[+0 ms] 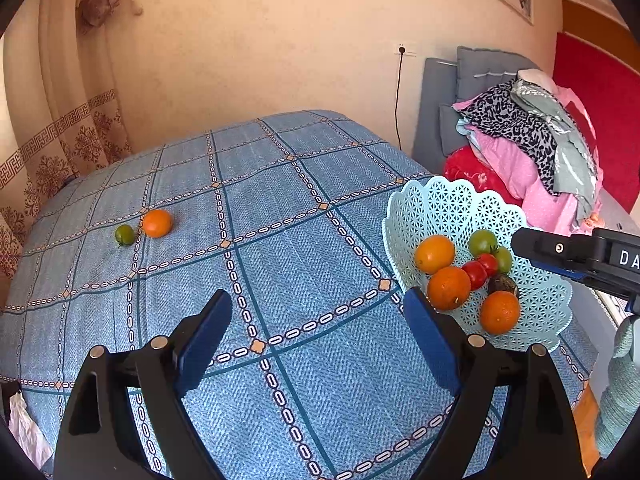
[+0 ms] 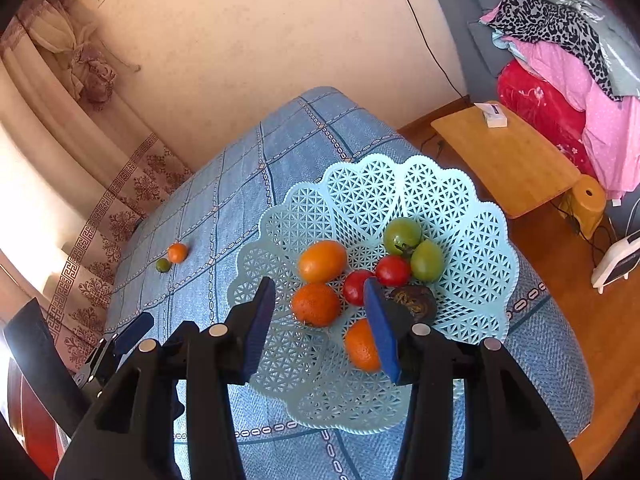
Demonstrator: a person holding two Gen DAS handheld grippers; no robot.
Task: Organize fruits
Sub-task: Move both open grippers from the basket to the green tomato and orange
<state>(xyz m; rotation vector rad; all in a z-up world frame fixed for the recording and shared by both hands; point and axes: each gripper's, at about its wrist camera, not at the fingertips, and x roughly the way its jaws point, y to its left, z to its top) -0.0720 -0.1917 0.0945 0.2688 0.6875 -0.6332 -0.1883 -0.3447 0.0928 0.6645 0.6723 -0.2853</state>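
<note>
Over the near edge of the basket (image 2: 472, 216), the right gripper (image 2: 320, 312) is hovering, part open and empty; the left gripper (image 1: 316, 316) is gaping wide, empty, pointing toward the far orange (image 1: 157, 223) and green tomato (image 1: 124, 235).

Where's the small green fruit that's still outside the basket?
In the left wrist view, the small green fruit lies far left on the tablecloth, beside a loose orange.

Peach wall (image 1: 260, 40), patterned curtain (image 1: 60, 132), perhaps wooden floor (image 2: 600, 320).

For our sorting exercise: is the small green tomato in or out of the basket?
Out: the small green tomato lies on the blue checked tablecloth beside an orange.
</note>
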